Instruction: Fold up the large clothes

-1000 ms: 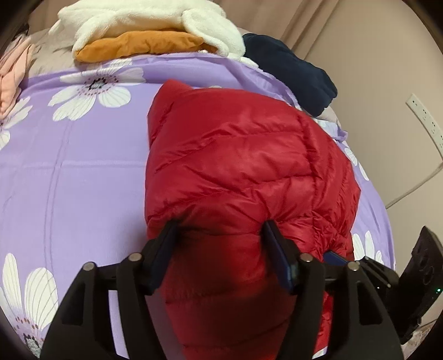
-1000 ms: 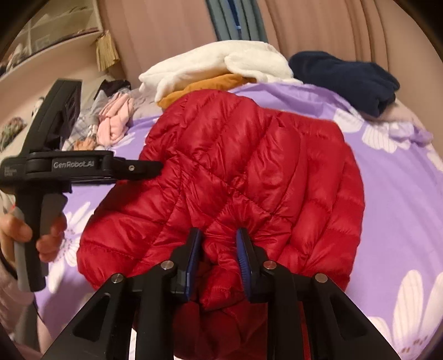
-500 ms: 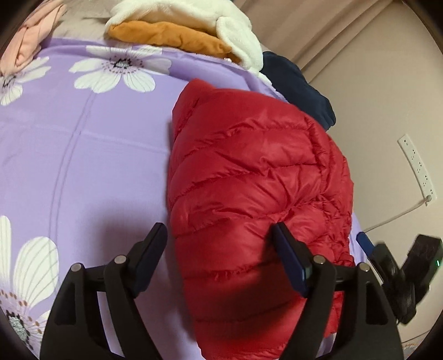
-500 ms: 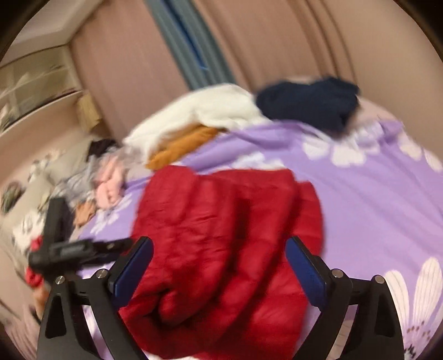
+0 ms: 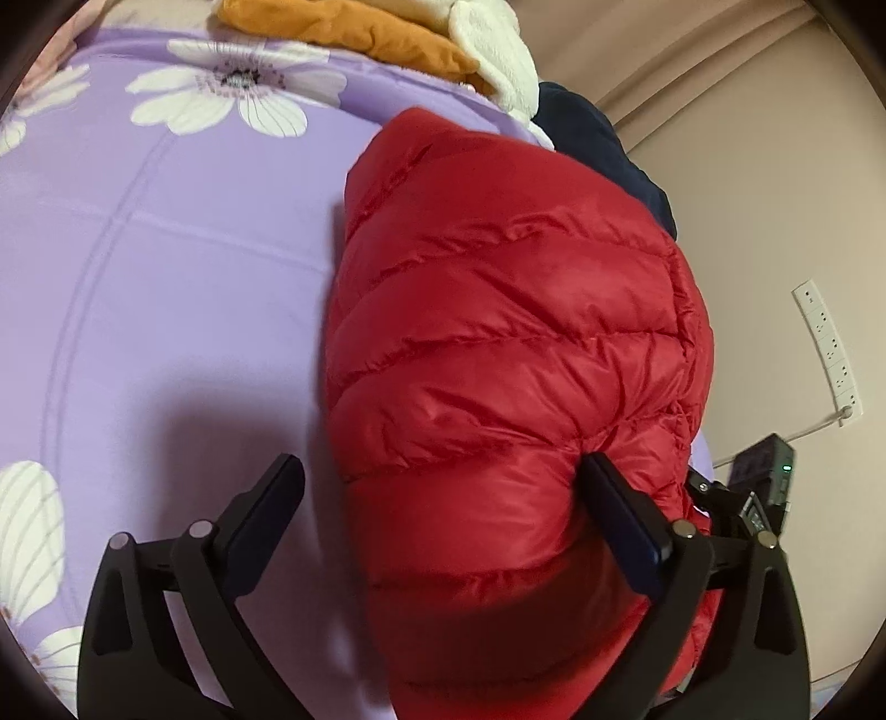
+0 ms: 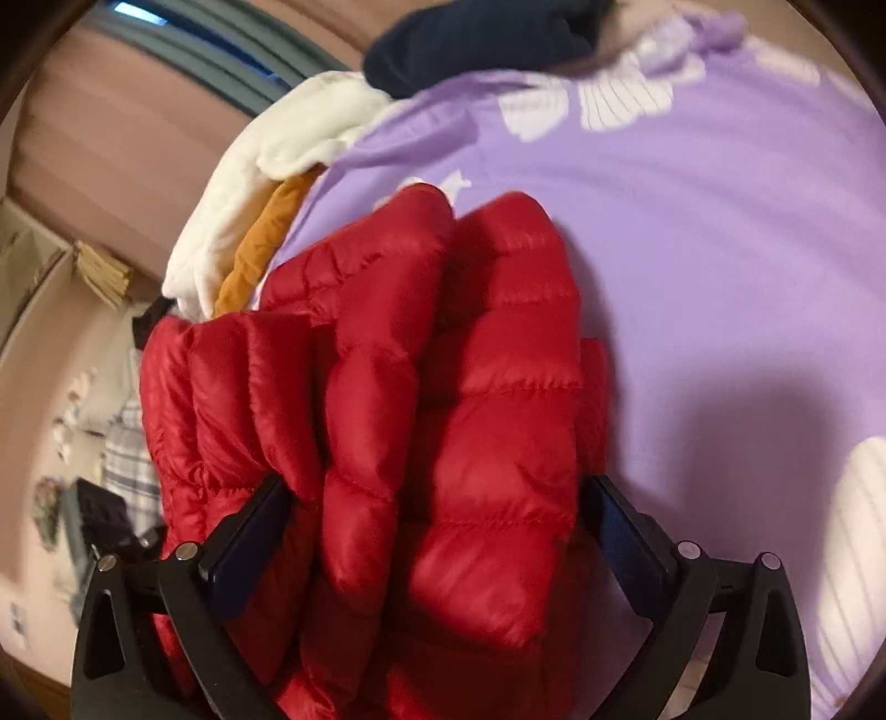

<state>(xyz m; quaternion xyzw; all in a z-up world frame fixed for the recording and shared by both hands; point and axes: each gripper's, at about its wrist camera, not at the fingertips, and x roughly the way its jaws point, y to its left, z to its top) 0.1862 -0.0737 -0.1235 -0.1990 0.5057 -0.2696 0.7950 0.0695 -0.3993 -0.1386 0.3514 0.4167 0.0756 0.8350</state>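
Observation:
A red puffer jacket (image 5: 498,332) lies folded in a thick bundle on the purple flowered bed sheet (image 5: 166,277). My left gripper (image 5: 443,498) hangs over its near end with jaws opening wide. Its left finger is over bare sheet and its right finger rests against the jacket's side. The right wrist view shows the jacket (image 6: 443,415) as several puffy folds bulging up between the fingers of my right gripper (image 6: 434,515). Those jaws are also opening, and the pads do not squeeze the fabric. Part of the right gripper (image 5: 758,487) shows past the jacket's right edge.
A white fleece over an orange garment (image 5: 387,39) and a navy garment (image 5: 598,149) are heaped at the bed's far edge. A wall with a white power strip (image 5: 828,349) runs along the right of the bed. Cluttered shelves and clothes (image 6: 122,454) stand off the other side.
Both grippers let go of the red jacket and spread wide. The right gripper rolled and dropped closer to the jacket. The left one shifted left, so its left finger is now clear of the fabric.

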